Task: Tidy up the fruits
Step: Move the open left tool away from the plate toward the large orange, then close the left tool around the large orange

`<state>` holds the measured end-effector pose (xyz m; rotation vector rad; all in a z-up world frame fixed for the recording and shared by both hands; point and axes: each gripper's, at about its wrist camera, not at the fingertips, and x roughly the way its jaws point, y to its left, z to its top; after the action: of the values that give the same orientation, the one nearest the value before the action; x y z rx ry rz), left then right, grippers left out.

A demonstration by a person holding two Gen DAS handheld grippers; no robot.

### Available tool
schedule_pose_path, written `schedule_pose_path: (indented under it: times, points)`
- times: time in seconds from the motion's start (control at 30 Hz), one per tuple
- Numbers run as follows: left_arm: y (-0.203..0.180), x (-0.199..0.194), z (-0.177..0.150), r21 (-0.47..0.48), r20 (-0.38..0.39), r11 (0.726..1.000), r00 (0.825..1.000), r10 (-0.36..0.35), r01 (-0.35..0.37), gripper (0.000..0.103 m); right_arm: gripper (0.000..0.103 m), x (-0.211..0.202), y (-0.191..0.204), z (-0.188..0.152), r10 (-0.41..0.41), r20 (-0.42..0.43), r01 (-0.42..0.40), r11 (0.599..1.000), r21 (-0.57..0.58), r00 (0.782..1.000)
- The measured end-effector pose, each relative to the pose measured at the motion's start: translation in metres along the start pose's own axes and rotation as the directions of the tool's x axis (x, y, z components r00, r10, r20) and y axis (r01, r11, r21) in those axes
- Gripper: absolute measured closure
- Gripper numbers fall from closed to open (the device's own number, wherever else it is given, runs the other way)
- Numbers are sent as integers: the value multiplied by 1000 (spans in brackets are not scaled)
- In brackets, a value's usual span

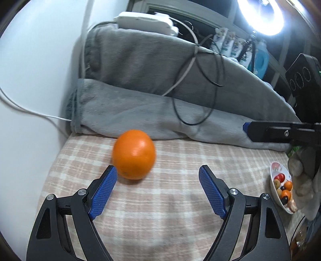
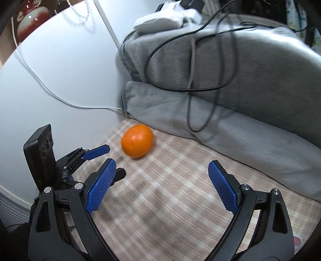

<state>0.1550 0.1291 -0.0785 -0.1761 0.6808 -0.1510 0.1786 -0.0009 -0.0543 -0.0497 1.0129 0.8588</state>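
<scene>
A home bedroom: a bed [image 1: 170, 200] in checked sheets, a folded grey blanket [image 1: 140, 80] heaped behind, charger cables [image 1: 200, 80] over the blanket.

bedspread [image 1: 160, 210]: pink-and-cream plaid, flat, takes up the whole foreground
blanket [image 1: 140, 84]: grey fleece, folded into a thick pile at the back edge of the bedspread, pushed up against the wall
black cable [image 1: 215, 84]: looped loosely down the front of the blanket
white cable [image 2: 50, 90]: runs down across the wall [image 1: 40, 70] and goes in behind the blanket's left end
power brick [image 1: 143, 22]: white, sitting on top of the blanket, a bit blurry
ring light [image 1: 262, 16]: super bright, top right corner
blue bottle [image 1: 261, 58]: behind the blanket, on the right
</scene>
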Motion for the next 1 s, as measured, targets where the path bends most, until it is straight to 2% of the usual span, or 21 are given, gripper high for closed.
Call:
schedule_pose_path:
  times: [0.27,0.37,0.53,0.63,0.87,1.0]
  points:
    - [22,21,3,-38,-15,999,1000,-19,19,21,8,49,7,14,62,-59,-58,996,67,996]
    - [25,26,1,-41,-22,999,999,-31,30,21,16,66,8,17,76,-77,-69,993,92,994]
    - [30,38,0,-52,-39,998,998,-47,45,21,18,92,14,20,87,-100,-76,991,113,991]
    - [34,42,0,-67,-45,996,997,-56,53,21,23,103,14,23,86,-86,-74,989,130,993]
    - [37,51,4,-77,-52,995,996,-66,62,22,26,125,10,28,110,-93,-92,980,176,990]
    - [36,57,5,-69,-70,995,995,-70,65,29,29,132,10,29,117,-99,-98,978,182,988]
